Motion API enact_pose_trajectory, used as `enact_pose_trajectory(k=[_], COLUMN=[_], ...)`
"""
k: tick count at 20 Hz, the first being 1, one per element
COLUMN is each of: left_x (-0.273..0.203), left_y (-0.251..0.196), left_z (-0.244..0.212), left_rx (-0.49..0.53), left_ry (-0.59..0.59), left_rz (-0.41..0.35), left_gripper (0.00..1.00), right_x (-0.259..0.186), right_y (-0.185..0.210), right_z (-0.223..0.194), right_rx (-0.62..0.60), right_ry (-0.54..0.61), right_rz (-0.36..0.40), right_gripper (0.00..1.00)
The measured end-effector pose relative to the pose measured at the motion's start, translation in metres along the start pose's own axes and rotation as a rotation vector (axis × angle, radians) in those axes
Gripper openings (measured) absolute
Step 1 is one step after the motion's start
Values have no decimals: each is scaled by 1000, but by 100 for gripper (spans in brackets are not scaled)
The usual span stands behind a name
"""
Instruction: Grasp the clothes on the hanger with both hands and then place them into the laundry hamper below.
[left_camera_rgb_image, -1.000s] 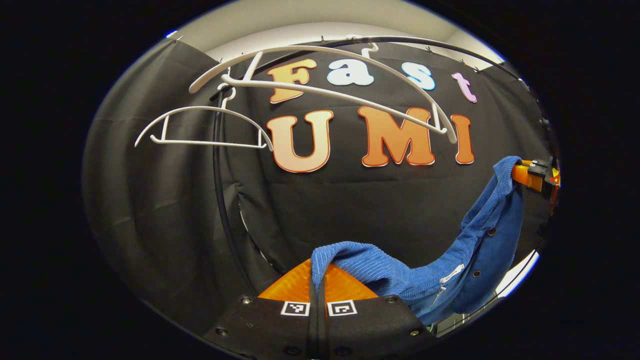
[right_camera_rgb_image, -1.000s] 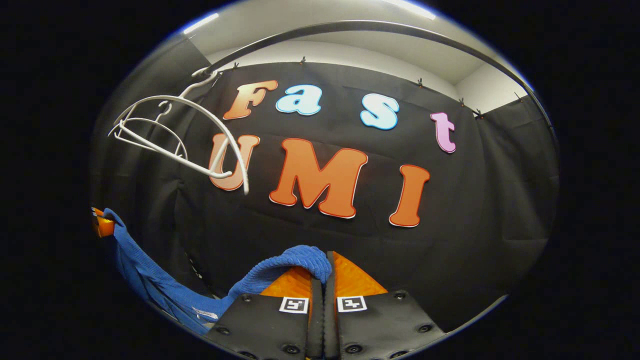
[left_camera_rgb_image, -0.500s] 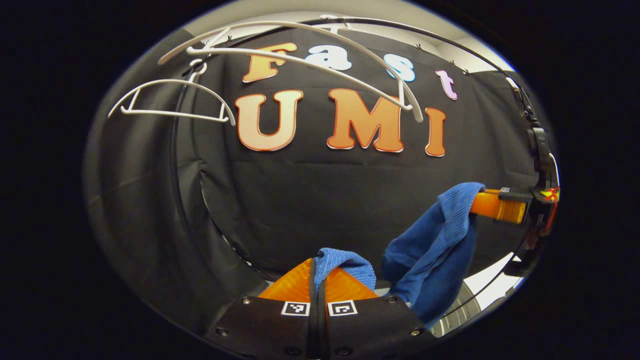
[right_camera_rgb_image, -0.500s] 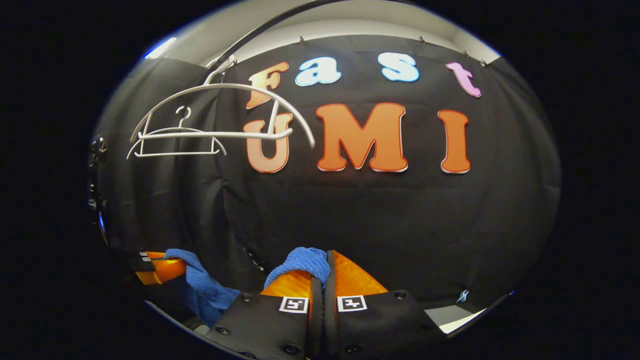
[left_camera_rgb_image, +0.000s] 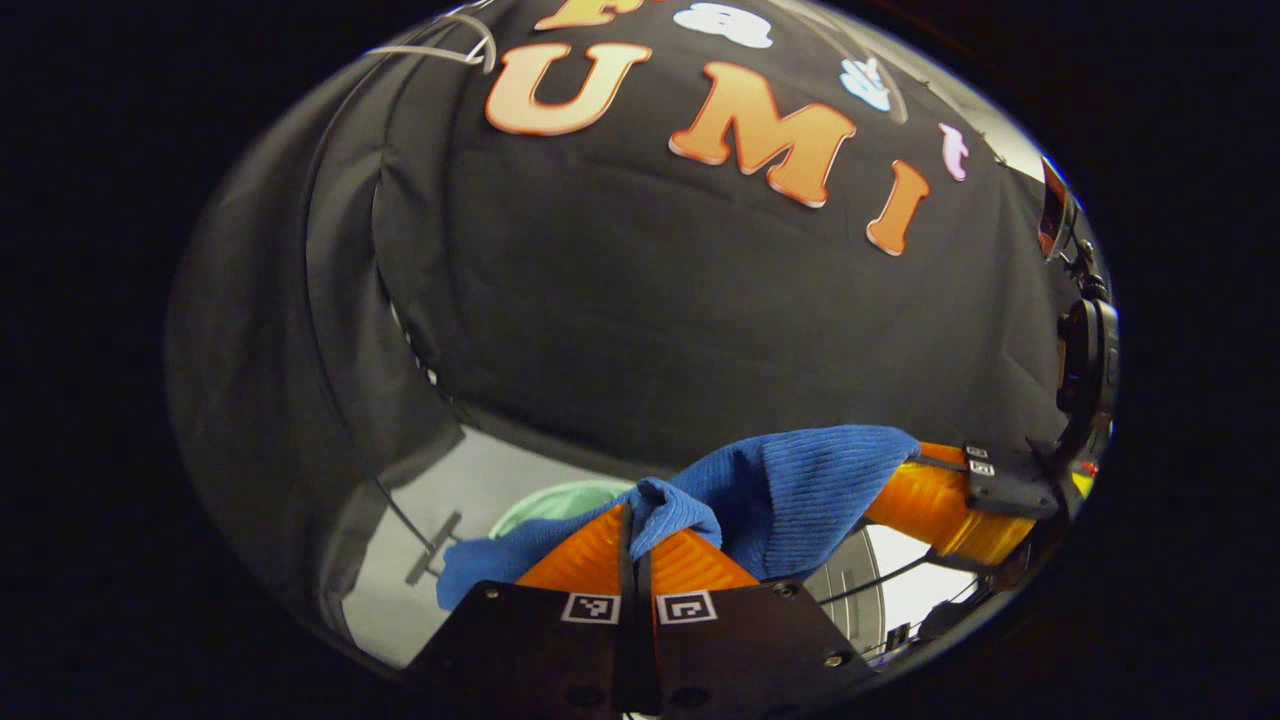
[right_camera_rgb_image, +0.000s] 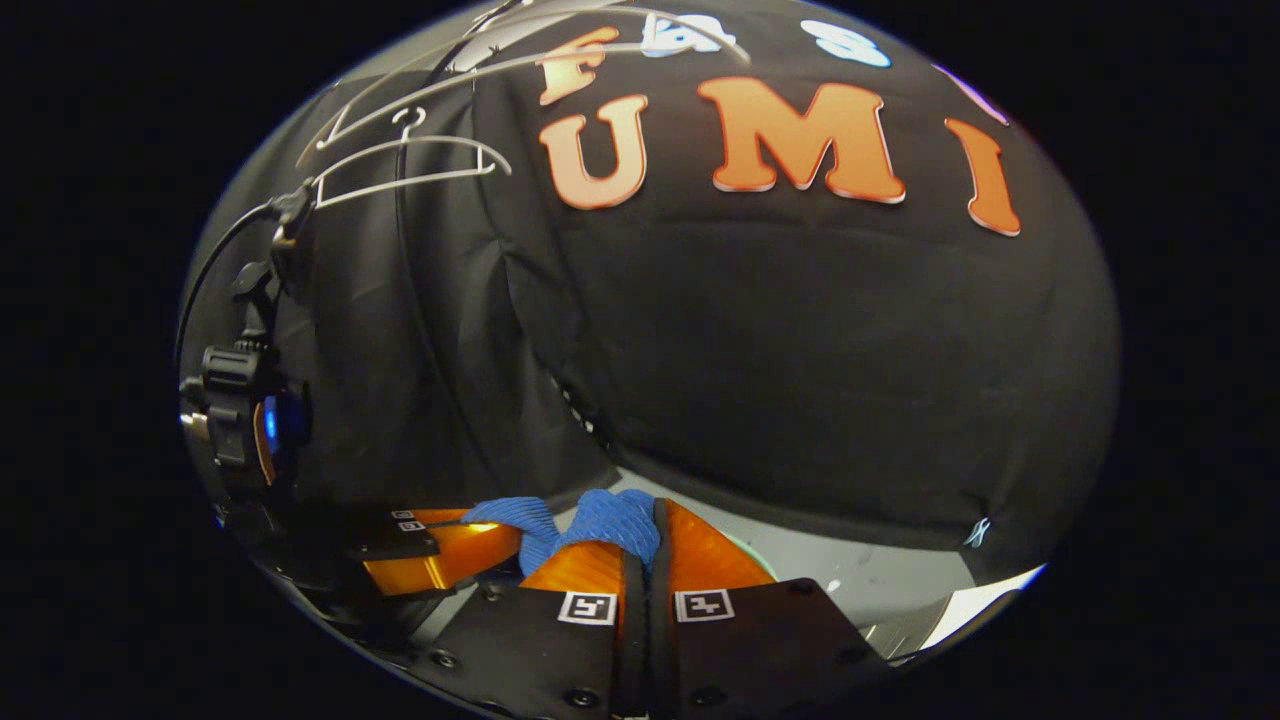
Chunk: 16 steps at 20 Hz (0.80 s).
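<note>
Your left gripper (left_camera_rgb_image: 634, 520) was clamped tight on a fold of the blue garment (left_camera_rgb_image: 800, 485), and your right gripper (right_camera_rgb_image: 640, 535) was pinching another fold of it, the two tools close side by side with the cloth bunched short between them, well clear of the white hangers (right_camera_rgb_image: 405, 165) up at the far left. The pale green rim of the laundry hamper (left_camera_rgb_image: 545, 500) showed just beyond and below your left fingers, so the drop looked to lie down and slightly forward, with the left tool seemingly the nearer one.
</note>
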<state>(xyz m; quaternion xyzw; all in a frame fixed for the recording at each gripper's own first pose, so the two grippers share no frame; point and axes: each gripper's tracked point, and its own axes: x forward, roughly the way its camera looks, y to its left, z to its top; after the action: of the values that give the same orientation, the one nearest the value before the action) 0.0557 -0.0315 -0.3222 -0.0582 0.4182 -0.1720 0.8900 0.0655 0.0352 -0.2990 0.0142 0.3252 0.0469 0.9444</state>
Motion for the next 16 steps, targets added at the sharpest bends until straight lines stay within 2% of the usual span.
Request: enact_pose_trajectory(k=[3,8,12,13,14,16], left_x=[19,43,34,32,29,17], left_y=[4,11,8,9,10,21], left_z=[-29,-92,-110,-119,-127,-136], left_rx=[-28,-33,-115,-125,-129,-116], left_ry=[92,214,296,328,358,400], left_rz=[24,43,64,77,94,155], left_gripper=[2,4,10,13,35,78], right_x=[21,40,48,49,45,37], right_y=[3,-6,-14,-13,-14,-22], right_z=[-48,-105,-136,-144,-153,-169], right_rx=[28,71,89,89,77,43], right_ry=[107,259,339,363,396,444], right_rz=[10,-28,-59,-48,-46,-61], right_gripper=[9,9,11,15,16,47])
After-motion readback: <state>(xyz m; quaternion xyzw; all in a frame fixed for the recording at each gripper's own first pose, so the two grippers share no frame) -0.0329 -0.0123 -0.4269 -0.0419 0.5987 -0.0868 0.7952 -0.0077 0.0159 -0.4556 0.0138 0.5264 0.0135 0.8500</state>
